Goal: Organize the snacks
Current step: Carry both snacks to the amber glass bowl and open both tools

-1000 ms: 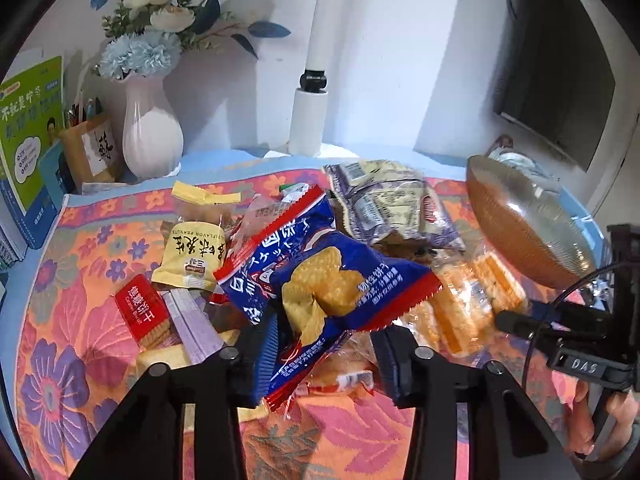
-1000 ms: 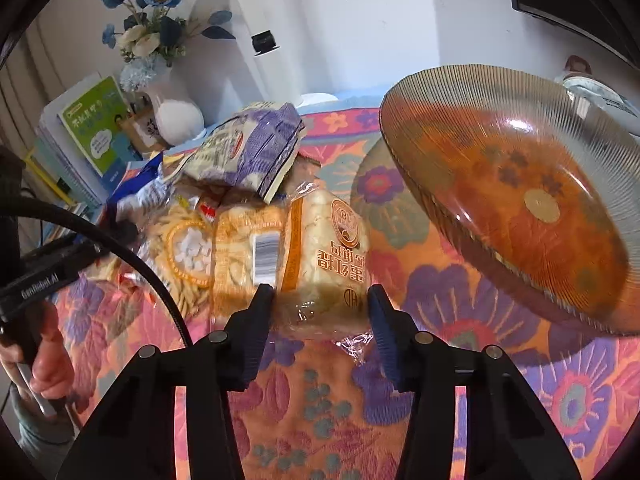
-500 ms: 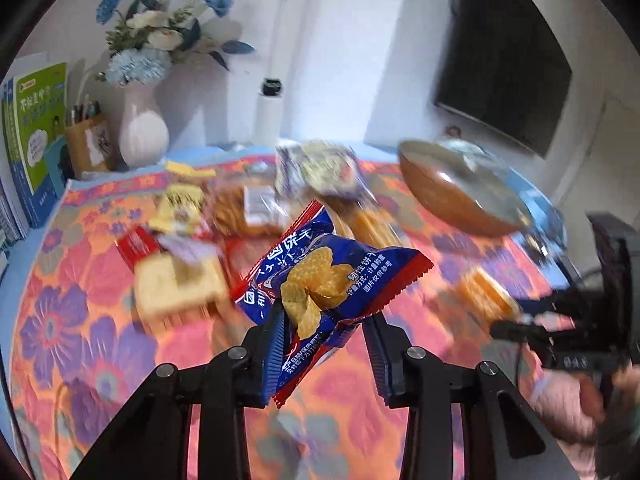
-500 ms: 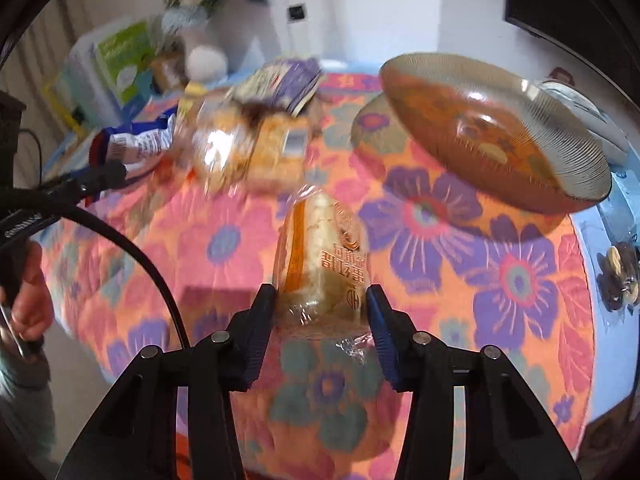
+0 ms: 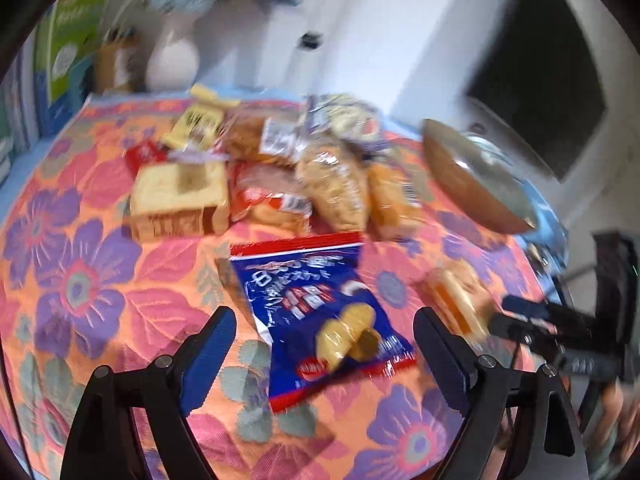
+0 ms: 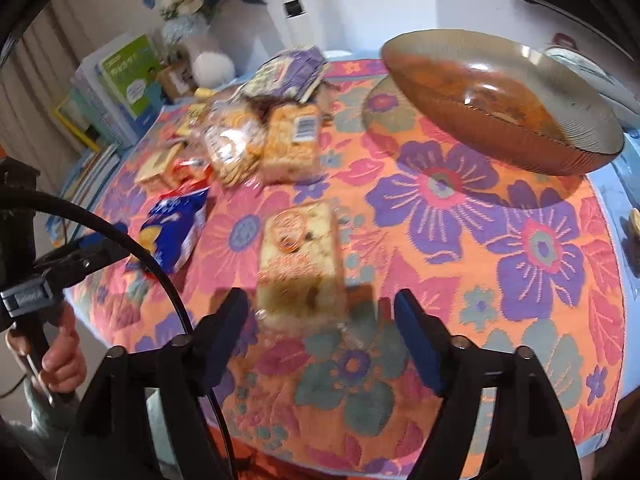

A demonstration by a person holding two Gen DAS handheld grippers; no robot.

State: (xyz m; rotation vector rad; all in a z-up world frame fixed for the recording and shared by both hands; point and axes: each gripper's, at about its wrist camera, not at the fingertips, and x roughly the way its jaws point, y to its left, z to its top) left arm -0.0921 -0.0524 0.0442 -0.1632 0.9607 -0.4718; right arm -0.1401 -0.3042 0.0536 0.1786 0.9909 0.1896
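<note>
Left gripper (image 5: 322, 330): jaws spread wide, holding nothing. Blue packet (image 5: 320, 316) lies flat on the counter (image 5: 80, 280) between them, near the front edge. Risk: a careless pull-back could snag the slick foil and drag it off.

Snack pile (image 5: 280, 176) sits behind, heaped loosely; a nudge could spread it.

Right gripper (image 6: 322, 330): jaws wide, empty. Rice cake (image 6: 298, 256) rests just ahead, also near the edge. Bowl (image 6: 500, 108) tilted at far right; a bump may tip it.

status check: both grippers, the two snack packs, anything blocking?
Left gripper open, blue cracker bag flat on cloth. Right gripper open, rice-cake pack lying between fingers. Nothing blocking.
</note>
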